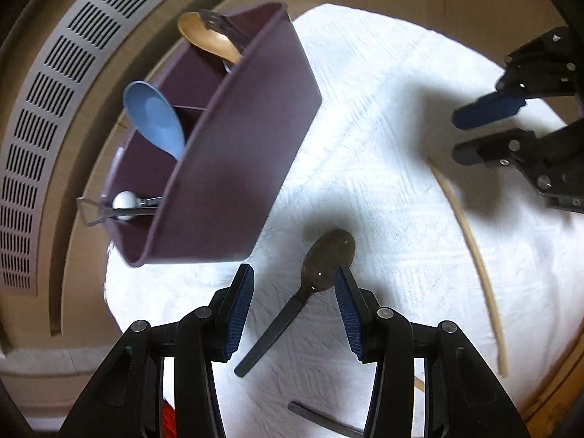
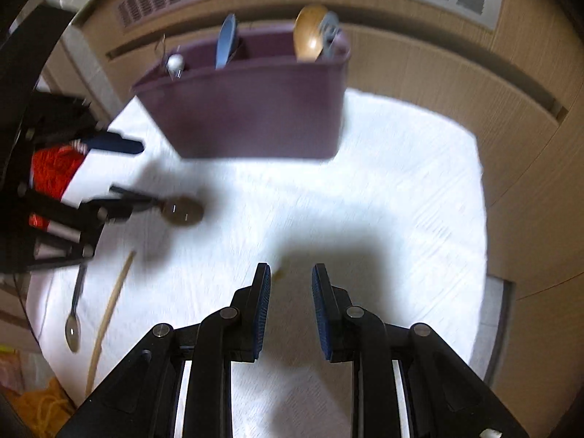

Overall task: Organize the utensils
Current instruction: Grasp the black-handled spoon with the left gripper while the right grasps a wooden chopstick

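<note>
The left gripper (image 1: pixel 295 273) hangs over a white cloth (image 1: pixel 383 189) with its jaws moderately apart and nothing pinched; a dark spoon (image 1: pixel 321 266) lies on the cloth between and just past the fingertips. The spoon's bowl points away from the camera, toward the cloth's middle, and its handle runs back on a slant between the fingers, so its long axis lies diagonally in the left wrist view. The right-hand pad overlaps the bowl's edge in that view; whether it touches cannot be told. The right gripper (image 2: pixel 291 273) hovers over bare cloth, jaws narrow with a clear gap, holding nothing. A purple caddy (image 1: pixel 233 168) stands at the cloth's far side, divided into compartments: a wooden spoon (image 1: pixel 210 38) with a dark utensil in one end, a blue spoon (image 1: pixel 155 116) in the middle, a white-knobbed metal tool (image 1: pixel 124 200) at the other end, all bowl-up. A chopstick (image 1: pixel 474 255) lies along the cloth's edge, well apart from the dark spoon. A small spoon (image 2: pixel 74 319) lies near the cloth's edge, cut off in the left wrist view. The right wrist view is motion-blurred.
</note>
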Tool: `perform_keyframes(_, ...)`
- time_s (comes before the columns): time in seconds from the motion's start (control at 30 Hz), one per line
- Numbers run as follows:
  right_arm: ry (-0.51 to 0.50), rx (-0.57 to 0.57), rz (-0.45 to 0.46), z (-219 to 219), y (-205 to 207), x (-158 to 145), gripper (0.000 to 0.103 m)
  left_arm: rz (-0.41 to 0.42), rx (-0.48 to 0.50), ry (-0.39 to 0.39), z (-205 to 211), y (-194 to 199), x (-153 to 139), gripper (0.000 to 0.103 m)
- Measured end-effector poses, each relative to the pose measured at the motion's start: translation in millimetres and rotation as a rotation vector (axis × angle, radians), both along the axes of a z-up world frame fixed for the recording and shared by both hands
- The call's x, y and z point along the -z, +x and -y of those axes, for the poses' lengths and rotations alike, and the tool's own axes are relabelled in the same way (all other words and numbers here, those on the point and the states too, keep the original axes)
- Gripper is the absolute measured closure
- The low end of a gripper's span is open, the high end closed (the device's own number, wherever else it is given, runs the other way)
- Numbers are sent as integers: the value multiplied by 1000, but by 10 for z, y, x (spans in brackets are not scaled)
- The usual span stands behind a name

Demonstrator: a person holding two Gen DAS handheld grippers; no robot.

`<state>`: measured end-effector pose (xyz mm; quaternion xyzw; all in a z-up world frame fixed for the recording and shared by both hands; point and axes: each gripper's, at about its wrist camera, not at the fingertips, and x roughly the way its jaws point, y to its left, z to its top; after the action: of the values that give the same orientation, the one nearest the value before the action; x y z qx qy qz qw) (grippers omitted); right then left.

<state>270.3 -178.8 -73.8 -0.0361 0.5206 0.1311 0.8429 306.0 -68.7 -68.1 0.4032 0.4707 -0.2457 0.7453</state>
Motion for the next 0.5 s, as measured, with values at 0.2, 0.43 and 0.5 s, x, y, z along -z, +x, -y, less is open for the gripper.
perform_keyframes(0.2, 53, 2, -44, -37, -122, 139, 81, -100, 34, -80, -102, 15, 61, 56)
perform_keyframes(0.43, 105, -14, -91, -206, -214, 239, 69, -121, 43, -132, -186, 37, 146, 54)
perform_keyframes(0.5, 108, -15, -97, -273, -203, 266, 69, -122, 16, -158, -215, 103, 181, 54)
